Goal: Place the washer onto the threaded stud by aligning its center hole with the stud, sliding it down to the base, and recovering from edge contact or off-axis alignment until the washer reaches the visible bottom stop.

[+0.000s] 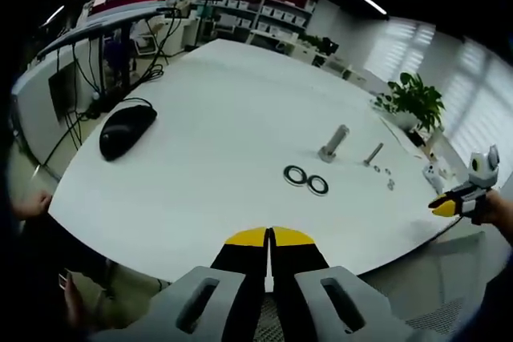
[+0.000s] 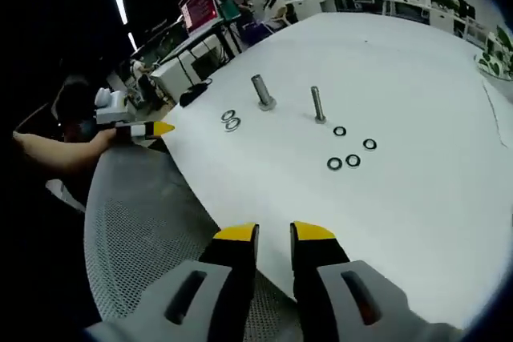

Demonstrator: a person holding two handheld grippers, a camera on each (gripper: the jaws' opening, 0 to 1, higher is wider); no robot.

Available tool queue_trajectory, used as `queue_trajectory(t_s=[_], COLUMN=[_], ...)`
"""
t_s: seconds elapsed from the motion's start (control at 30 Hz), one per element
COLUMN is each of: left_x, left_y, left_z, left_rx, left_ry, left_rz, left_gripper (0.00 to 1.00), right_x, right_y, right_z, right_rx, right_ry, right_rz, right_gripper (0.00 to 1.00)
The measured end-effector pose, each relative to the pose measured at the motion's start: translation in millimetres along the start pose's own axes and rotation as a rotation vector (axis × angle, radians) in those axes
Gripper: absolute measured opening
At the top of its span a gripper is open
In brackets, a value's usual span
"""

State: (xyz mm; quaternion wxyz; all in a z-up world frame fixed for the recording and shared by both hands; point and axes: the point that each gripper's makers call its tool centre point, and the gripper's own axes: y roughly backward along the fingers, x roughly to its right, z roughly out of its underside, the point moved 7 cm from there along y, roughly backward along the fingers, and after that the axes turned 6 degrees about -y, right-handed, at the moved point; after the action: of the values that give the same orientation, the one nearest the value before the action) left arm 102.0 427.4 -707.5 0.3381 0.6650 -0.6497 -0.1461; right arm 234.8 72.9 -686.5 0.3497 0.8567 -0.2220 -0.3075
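In the left gripper view, the left gripper (image 1: 269, 237) sits nearest, its yellow-tipped jaws pressed together and holding nothing, poised over the near edge of a large white table (image 1: 224, 126). In the right gripper view, the right gripper (image 2: 274, 232) has its jaws spread with a clear gap, also empty, hovering above that table's edge beside a grey mesh chair seat (image 2: 136, 214).

Further in lie four small washers (image 2: 351, 151) in a loose cluster, flat on the surface. Just beyond them the slim threaded stud (image 2: 317, 105) stands upright. Beside it stands a thicker bolt (image 2: 260, 91), with two larger dark rings (image 2: 231, 121) lying flat near it. A black computer mouse (image 1: 126, 129) rests by the table's far-left edge.

Nothing is grasped yet. The washers look thin and lie flush, so a pinch could slide off or push one along the smooth top. Picking a larger ring by mistake, or bumping the stud off-axis, could tip it over.
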Motion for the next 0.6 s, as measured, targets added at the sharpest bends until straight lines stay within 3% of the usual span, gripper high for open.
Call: queue_trajectory(t_s=[0.13, 0.43, 0.6], left_x=[-0.1, -0.6, -0.9], left_y=[0, 0, 0], left_z=[0.0, -1.8, -2.9], left_rx=[-0.001, 0.020, 0.033], left_ry=[-0.001, 0.011, 0.018], left_rz=[-0.001, 0.000, 0.005], left_gripper=[0.00, 0.00, 0.00], right_x=[6, 25, 40], right_y=[-9, -36, -53], right_z=[-17.3, -33.8, -40.8], right_rx=[-0.011, -0.150, -0.228], right_ry=[0.038, 0.210, 0.254], right_rz=[0.014, 0.073, 0.109], right_gripper=[0.19, 0.19, 0.19])
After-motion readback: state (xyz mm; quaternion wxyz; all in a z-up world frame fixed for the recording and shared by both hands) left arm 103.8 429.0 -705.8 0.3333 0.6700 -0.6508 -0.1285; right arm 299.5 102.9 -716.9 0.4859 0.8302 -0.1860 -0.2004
